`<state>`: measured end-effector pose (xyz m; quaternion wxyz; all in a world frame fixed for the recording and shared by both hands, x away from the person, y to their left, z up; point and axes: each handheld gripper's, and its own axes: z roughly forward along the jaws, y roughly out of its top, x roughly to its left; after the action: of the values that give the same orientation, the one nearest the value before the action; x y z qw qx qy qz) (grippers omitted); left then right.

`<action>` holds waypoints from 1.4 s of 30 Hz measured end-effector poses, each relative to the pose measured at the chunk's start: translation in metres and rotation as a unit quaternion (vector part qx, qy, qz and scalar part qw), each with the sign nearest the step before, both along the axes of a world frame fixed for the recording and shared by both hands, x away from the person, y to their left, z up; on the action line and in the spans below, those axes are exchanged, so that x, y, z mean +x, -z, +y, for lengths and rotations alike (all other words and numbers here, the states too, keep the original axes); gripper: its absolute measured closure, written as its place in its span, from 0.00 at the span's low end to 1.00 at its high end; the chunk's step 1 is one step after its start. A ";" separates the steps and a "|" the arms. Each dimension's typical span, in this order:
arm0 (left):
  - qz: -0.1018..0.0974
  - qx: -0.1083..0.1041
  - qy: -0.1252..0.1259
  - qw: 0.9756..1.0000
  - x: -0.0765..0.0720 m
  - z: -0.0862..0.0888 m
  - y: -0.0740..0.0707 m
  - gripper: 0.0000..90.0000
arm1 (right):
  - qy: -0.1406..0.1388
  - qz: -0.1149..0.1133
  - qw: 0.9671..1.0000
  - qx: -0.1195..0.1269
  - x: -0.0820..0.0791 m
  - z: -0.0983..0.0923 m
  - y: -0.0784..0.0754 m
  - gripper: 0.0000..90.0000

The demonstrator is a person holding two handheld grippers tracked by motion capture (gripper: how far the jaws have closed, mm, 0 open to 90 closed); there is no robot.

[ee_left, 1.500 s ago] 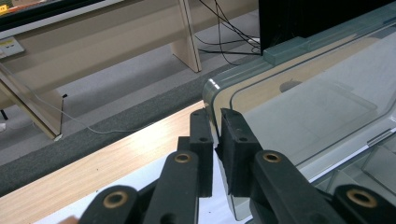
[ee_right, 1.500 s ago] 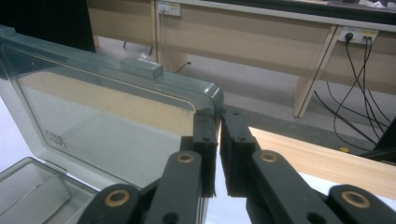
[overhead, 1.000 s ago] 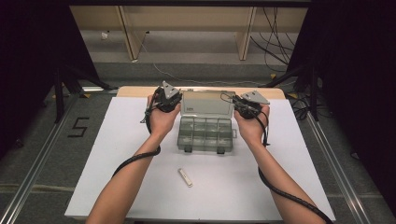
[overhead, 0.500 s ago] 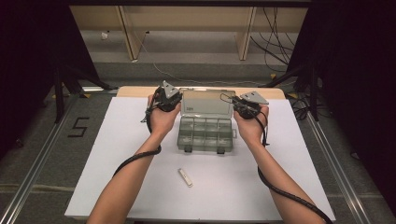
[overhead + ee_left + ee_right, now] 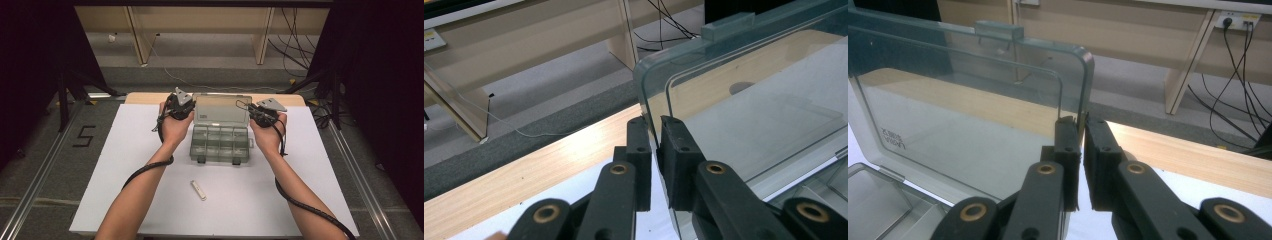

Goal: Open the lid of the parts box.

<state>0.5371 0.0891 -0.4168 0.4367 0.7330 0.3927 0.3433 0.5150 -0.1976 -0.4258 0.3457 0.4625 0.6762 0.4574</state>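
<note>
A clear grey compartment box (image 5: 219,144) lies on the white table with its lid (image 5: 221,109) standing up at the far side. My left gripper (image 5: 187,106) is shut on the lid's left edge; in the left gripper view its jaws pinch the lid (image 5: 744,115) at that edge, the gripper (image 5: 655,131) closed tight on the rim. My right gripper (image 5: 249,109) is shut on the lid's right edge; the right gripper view shows the lid (image 5: 963,115) clamped between the gripper (image 5: 1081,129) jaws. The tray's compartments look empty.
A small white stick-shaped object (image 5: 198,190) lies on the white table (image 5: 125,150) nearer the person. A wooden strip (image 5: 145,97) edges the far side of the table. Cables (image 5: 300,30) trail on the floor beyond.
</note>
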 end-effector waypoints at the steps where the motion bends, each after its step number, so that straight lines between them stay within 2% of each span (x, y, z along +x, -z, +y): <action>1: 0.011 -0.009 -0.006 1.000 -0.001 -0.001 0.001 0.92 | -0.001 0.001 1.000 0.000 0.001 0.000 0.001 0.95; 2: 0.013 -0.010 -0.006 1.000 -0.001 -0.001 0.002 0.92 | 0.000 0.008 1.000 0.005 0.000 0.000 0.001 0.95; 5: 0.015 -0.008 -0.008 1.000 0.001 -0.001 0.002 0.91 | 0.000 0.001 1.000 0.000 0.002 0.000 0.003 0.95; 6: 0.017 -0.011 -0.004 1.000 0.002 -0.001 0.003 0.91 | 0.001 0.008 1.000 -0.006 0.002 0.000 0.002 0.95; 7: 0.017 -0.012 -0.005 1.000 0.002 -0.001 0.004 0.91 | 0.000 0.000 1.000 -0.003 0.003 0.000 0.004 0.95; 8: 0.018 -0.011 -0.006 1.000 0.003 -0.001 0.004 0.91 | -0.003 0.005 1.000 0.001 0.003 0.000 0.004 0.95; 10: 0.019 -0.010 -0.010 1.000 0.004 -0.001 0.004 0.91 | 0.002 0.009 1.000 -0.008 0.003 0.000 0.005 0.95; 11: 0.021 -0.011 -0.006 1.000 0.005 -0.001 0.004 0.91 | 0.002 0.004 1.000 -0.004 0.004 0.001 0.007 0.95; 21: 0.028 -0.015 -0.006 0.999 0.007 -0.001 0.007 0.91 | -0.002 0.022 1.000 -0.006 0.006 0.000 0.010 0.94; 22: 0.027 -0.016 -0.005 0.999 0.007 -0.001 0.008 0.91 | 0.000 0.015 1.000 -0.010 0.007 0.000 0.012 0.94; 23: 0.028 -0.016 -0.005 0.999 0.007 0.000 0.009 0.91 | -0.004 0.022 1.000 -0.004 0.007 -0.001 0.012 0.94; 24: 0.029 -0.015 -0.004 0.999 0.007 -0.001 0.009 0.91 | -0.001 0.018 1.000 -0.009 0.008 0.000 0.013 0.94; 26: 0.032 -0.013 -0.003 0.999 0.008 -0.001 0.009 0.91 | -0.003 0.026 1.000 -0.015 0.009 -0.001 0.014 0.94; 27: 0.034 -0.013 -0.004 0.999 0.008 -0.001 0.009 0.91 | -0.004 0.026 1.000 -0.008 0.009 0.000 0.015 0.94; 31: 0.035 -0.008 -0.009 0.999 0.011 -0.002 0.009 0.91 | -0.003 0.028 1.000 -0.011 0.010 0.000 0.018 0.94; 33: 0.036 -0.007 -0.008 0.999 0.011 -0.001 0.010 0.91 | -0.005 0.039 0.999 -0.008 0.010 0.000 0.018 0.94; 34: 0.039 -0.007 -0.006 0.999 0.011 -0.001 0.010 0.91 | -0.004 0.030 0.999 -0.012 0.011 -0.001 0.019 0.94; 36: 0.041 -0.006 -0.007 0.999 0.012 -0.002 0.012 0.91 | -0.005 0.035 0.999 -0.011 0.011 -0.001 0.019 0.94; 39: 0.046 -0.004 -0.011 0.999 0.014 -0.003 0.016 0.91 | -0.002 0.031 0.999 -0.015 0.012 -0.001 0.022 0.93; 40: 0.048 -0.004 -0.011 0.999 0.014 -0.003 0.017 0.90 | -0.005 0.040 0.999 -0.012 0.012 -0.001 0.022 0.93; 42: 0.051 -0.004 -0.011 0.999 0.015 -0.003 0.018 0.90 | -0.003 0.044 0.999 -0.016 0.012 -0.001 0.023 0.93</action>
<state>0.5520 0.0860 -0.4348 0.4153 0.7431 0.4241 0.3091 0.5266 -0.1984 -0.4483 0.3217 0.4749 0.6995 0.4262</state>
